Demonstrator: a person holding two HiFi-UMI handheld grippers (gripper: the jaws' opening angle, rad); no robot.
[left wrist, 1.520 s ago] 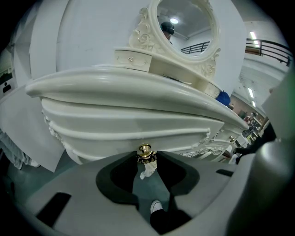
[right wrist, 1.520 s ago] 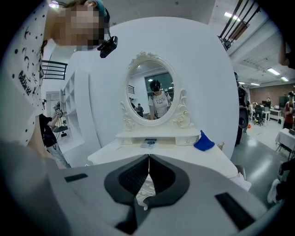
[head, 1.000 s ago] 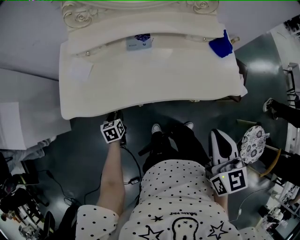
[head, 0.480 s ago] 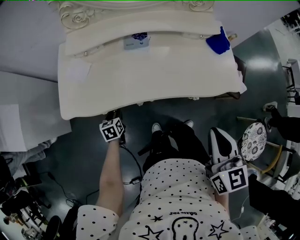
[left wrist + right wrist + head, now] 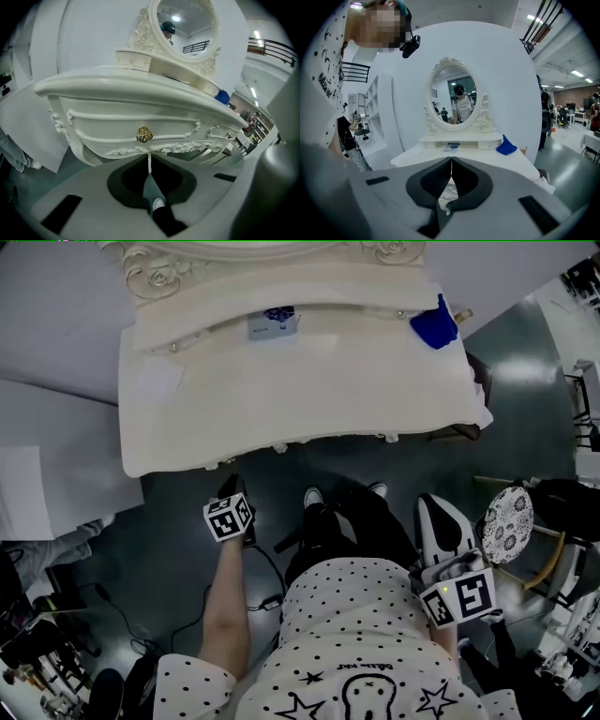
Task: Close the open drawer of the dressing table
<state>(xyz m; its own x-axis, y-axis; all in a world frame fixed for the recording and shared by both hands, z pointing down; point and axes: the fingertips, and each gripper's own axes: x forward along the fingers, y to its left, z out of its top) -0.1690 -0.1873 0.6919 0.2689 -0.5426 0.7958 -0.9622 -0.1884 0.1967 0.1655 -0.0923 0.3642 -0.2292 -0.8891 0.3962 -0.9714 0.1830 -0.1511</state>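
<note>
Jaws, left gripper [image 5: 150, 165]: just closing, now together, empty, near the gold knob [image 5: 144, 135] of the dressing-table drawer [image 5: 117, 125], which sits flush. Jaws, right gripper [image 5: 451, 168]: together, empty.

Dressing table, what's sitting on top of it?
An oval mirror in a carved frame stands at the back. In front of it lies a small blue-printed packet, and a blue cloth sits at the right end. Whatever is under the cloth is covered.

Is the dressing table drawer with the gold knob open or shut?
Shut. The drawer front with its gold knob lies flush under the tabletop; no gap shows around it.
</note>
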